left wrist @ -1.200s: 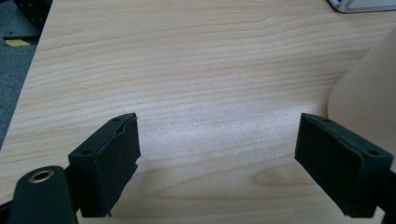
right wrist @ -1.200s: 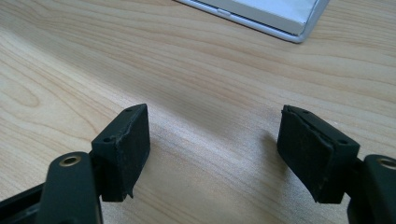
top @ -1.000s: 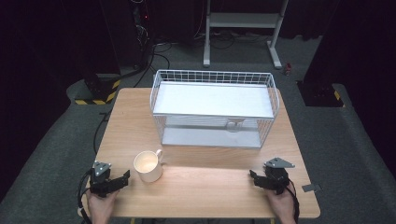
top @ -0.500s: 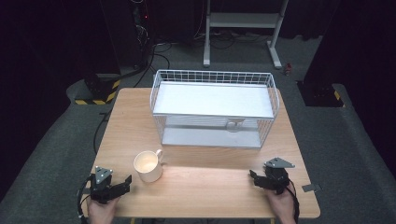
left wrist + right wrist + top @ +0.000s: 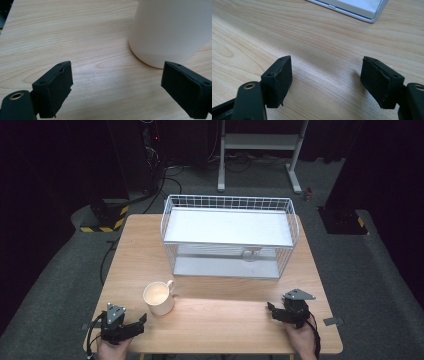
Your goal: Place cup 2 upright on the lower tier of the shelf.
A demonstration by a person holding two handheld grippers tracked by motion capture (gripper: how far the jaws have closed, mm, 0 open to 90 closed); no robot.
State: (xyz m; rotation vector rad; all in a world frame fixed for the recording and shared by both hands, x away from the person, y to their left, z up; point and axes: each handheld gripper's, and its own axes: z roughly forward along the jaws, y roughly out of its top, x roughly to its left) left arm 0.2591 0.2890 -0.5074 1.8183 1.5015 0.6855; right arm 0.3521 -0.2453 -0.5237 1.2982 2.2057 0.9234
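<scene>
Upright mug [image 5: 158,299] (handle toward rack [image 5: 227,237])

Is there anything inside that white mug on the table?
From above, the white mug looks empty: only its pale inner wall shows. Its near rim hides part of the bottom, so something small there cannot be ruled out.

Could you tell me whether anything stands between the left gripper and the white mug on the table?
Nothing visible does. The left gripper sits open near the table's front edge, and only bare wood lies between its jaws and the white mug, which stands just ahead and slightly to one side.
</scene>
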